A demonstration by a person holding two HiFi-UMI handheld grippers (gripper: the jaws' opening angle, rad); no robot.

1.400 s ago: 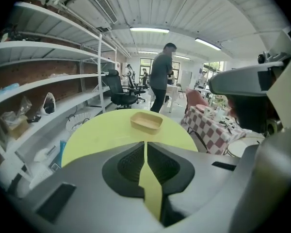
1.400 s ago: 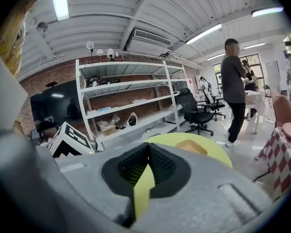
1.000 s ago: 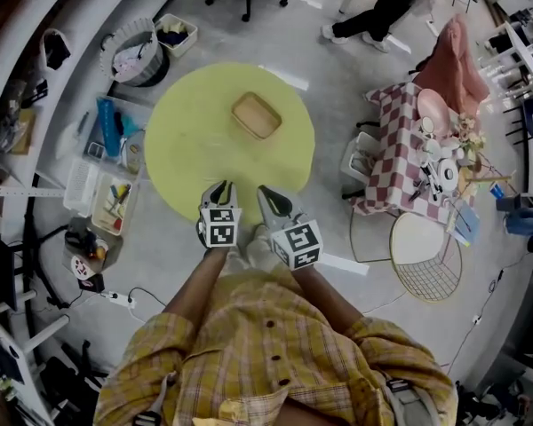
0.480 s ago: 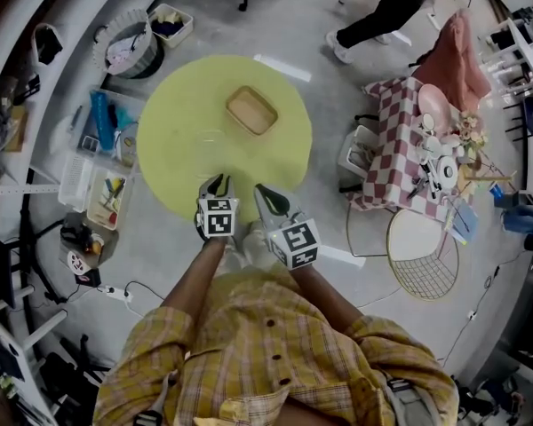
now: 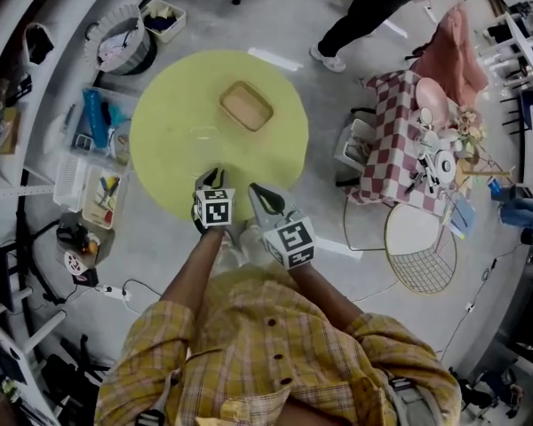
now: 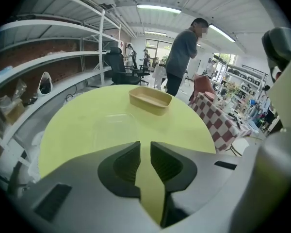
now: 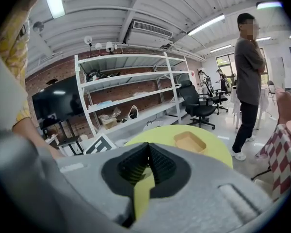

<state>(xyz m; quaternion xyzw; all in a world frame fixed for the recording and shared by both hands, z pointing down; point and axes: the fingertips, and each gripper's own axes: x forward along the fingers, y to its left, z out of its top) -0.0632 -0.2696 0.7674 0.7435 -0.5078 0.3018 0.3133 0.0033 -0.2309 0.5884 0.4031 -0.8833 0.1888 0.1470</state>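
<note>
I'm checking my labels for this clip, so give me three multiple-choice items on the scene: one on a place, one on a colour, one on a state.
1. Where does the tan tray lie?
A. on the round table
B. on a shelf
C. on the floor

2. What colour is the round table's top?
A. red
B. yellow-green
C. blue

3. How do the jaws of the right hand-held gripper stand?
A. wide apart
B. clamped on the tan tray
C. tips together, nothing between

Answers:
1 A: the head view shows it on the top's far half.
2 B: the top is yellow-green in every view.
3 C: in the right gripper view the tips meet.
</note>
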